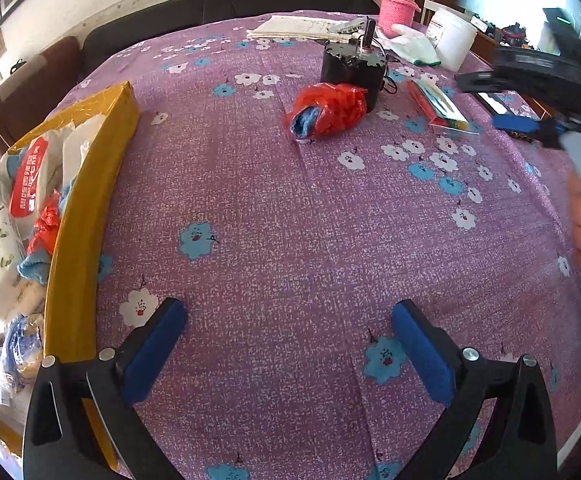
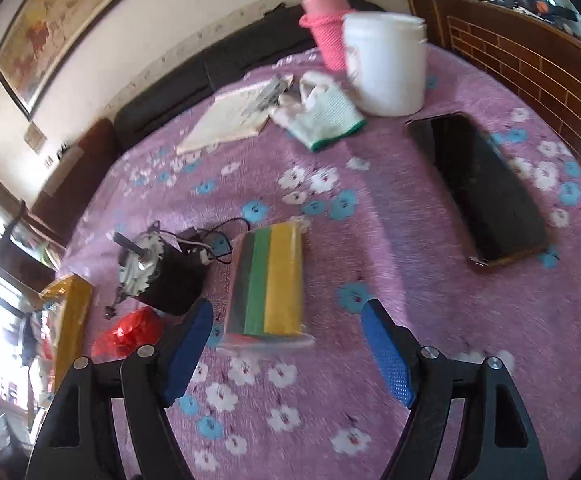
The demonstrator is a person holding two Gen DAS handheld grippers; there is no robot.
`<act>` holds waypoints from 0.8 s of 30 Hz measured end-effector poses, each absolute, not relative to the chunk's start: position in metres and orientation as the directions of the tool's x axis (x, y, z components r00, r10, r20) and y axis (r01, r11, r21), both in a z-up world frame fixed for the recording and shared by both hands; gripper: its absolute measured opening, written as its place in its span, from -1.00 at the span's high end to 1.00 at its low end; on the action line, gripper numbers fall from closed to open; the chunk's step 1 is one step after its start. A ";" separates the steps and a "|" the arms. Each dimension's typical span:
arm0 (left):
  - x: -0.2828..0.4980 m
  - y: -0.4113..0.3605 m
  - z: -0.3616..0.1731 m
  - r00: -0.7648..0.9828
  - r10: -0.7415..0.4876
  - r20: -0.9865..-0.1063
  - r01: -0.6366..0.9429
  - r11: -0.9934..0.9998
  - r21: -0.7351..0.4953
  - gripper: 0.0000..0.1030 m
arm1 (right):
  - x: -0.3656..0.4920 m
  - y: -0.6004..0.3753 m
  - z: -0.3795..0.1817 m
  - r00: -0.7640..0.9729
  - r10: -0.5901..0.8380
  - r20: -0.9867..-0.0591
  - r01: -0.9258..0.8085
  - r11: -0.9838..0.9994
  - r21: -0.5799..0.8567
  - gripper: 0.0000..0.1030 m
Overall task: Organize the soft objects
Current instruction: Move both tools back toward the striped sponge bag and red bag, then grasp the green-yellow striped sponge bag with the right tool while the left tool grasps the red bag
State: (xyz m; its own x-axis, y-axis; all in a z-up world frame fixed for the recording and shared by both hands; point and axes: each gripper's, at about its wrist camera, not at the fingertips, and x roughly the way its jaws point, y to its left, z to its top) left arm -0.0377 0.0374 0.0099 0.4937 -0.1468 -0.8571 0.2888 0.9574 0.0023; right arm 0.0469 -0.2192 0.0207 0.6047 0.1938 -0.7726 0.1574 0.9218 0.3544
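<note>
A yellow box at the left table edge holds several soft packs and bags. A red plastic bag with a blue cloth inside lies mid-table; it also shows in the right wrist view. A clear pack of striped sponges lies just ahead of my right gripper, which is open and empty above the cloth. A white glove lies far back. My left gripper is open and empty, right of the box. The right gripper shows at the left view's right edge.
A black motor with a cable stands beside the red bag. A black phone, white tub, pink bottle and papers lie on the purple flowered tablecloth. A dark sofa runs behind.
</note>
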 end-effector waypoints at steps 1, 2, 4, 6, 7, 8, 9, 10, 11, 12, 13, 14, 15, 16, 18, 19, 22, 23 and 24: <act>-0.038 0.038 0.010 0.494 -0.147 -0.857 0.289 0.957 0.002 -1.00 | 0.055 -0.214 0.017 0.593 0.166 -0.788 0.165 0.933 0.320 -0.56; -0.038 0.038 0.010 0.494 -0.146 -0.857 0.288 0.957 0.003 -1.00 | 0.063 -0.209 0.013 0.576 0.123 -0.808 0.181 0.945 0.273 -0.56; -0.038 0.039 0.010 0.494 -0.145 -0.857 0.288 0.958 0.004 -1.00 | 0.074 -0.202 0.006 0.562 0.080 -0.823 0.198 0.953 0.228 -0.65; -0.038 0.039 0.010 0.494 -0.145 -0.857 0.288 0.958 0.004 -1.00 | 0.077 -0.197 0.006 0.576 0.097 -0.812 0.169 0.957 0.234 -0.71; -0.038 0.038 0.010 0.495 -0.145 -0.857 0.288 0.958 0.004 -1.00 | 0.076 -0.195 0.006 0.582 0.097 -0.807 0.157 0.961 0.229 -0.75; -0.038 0.038 0.010 0.495 -0.144 -0.857 0.287 0.958 0.005 -1.00 | 0.075 -0.193 0.005 0.589 0.098 -0.802 0.148 0.963 0.226 -0.76; -0.038 0.038 0.010 0.495 -0.144 -0.857 0.287 0.958 0.005 -1.00 | 0.073 -0.192 0.005 0.598 0.094 -0.796 0.138 0.966 0.218 -0.77; -0.038 0.038 0.010 0.495 -0.144 -0.857 0.287 0.958 0.005 -1.00 | 0.072 -0.191 0.005 0.604 0.086 -0.792 0.127 0.971 0.202 -0.77; -0.038 0.038 0.010 0.495 -0.144 -0.857 0.287 0.958 0.005 -1.00 | 0.071 -0.189 0.005 0.606 0.076 -0.792 0.117 0.976 0.183 -0.77; -0.038 0.038 0.010 0.495 -0.143 -0.857 0.287 0.958 0.006 -1.00 | 0.070 -0.186 0.004 0.605 0.064 -0.794 0.107 0.981 0.161 -0.77; -0.038 0.038 0.010 0.495 -0.143 -0.857 0.287 0.958 0.005 -1.00 | 0.069 -0.183 0.003 0.604 0.052 -0.795 0.100 0.985 0.141 -0.77; -0.037 0.038 0.010 0.495 -0.143 -0.857 0.286 0.958 0.005 -1.00 | 0.069 -0.181 0.002 0.602 0.042 -0.798 0.094 0.988 0.124 -0.77; -0.037 0.038 0.010 0.495 -0.143 -0.857 0.286 0.958 0.005 -1.00 | 0.069 -0.180 0.001 0.599 0.034 -0.800 0.092 0.990 0.111 -0.76; -0.037 0.038 0.010 0.495 -0.141 -0.857 0.284 0.959 0.006 -1.00 | 0.069 -0.178 0.001 0.596 0.017 -0.803 0.092 0.992 0.089 -0.65; -0.037 0.039 0.011 0.496 -0.139 -0.857 0.282 0.959 0.007 -1.00 | 0.067 -0.175 0.001 0.591 -0.043 -0.805 0.107 0.994 0.025 -0.34; -0.037 0.039 0.010 0.496 -0.139 -0.857 0.282 0.959 0.007 -1.00 | 0.066 -0.176 0.001 0.591 -0.059 -0.804 0.113 0.994 0.010 -0.15; -0.037 0.039 0.011 0.495 -0.137 -0.858 0.280 0.960 0.009 -1.00 | 0.060 -0.187 0.004 0.578 -0.056 -0.814 0.138 0.990 0.029 0.06; -0.038 0.039 0.011 0.496 -0.135 -0.858 0.278 0.960 0.009 -1.00 | 0.057 -0.191 0.005 0.576 -0.054 -0.816 0.148 0.988 0.039 0.08; -0.040 0.039 0.011 0.496 -0.134 -0.858 0.277 0.961 0.010 -1.00 | 0.057 -0.194 0.005 0.575 -0.054 -0.817 0.154 0.987 0.043 0.09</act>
State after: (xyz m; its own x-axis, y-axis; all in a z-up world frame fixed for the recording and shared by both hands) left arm -0.0397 0.0392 0.0107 0.4962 -0.1341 -0.8578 0.2770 0.9608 0.0100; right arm 0.0566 -0.1937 0.0045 0.5747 -0.0544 -0.8166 0.1541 0.9871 0.0427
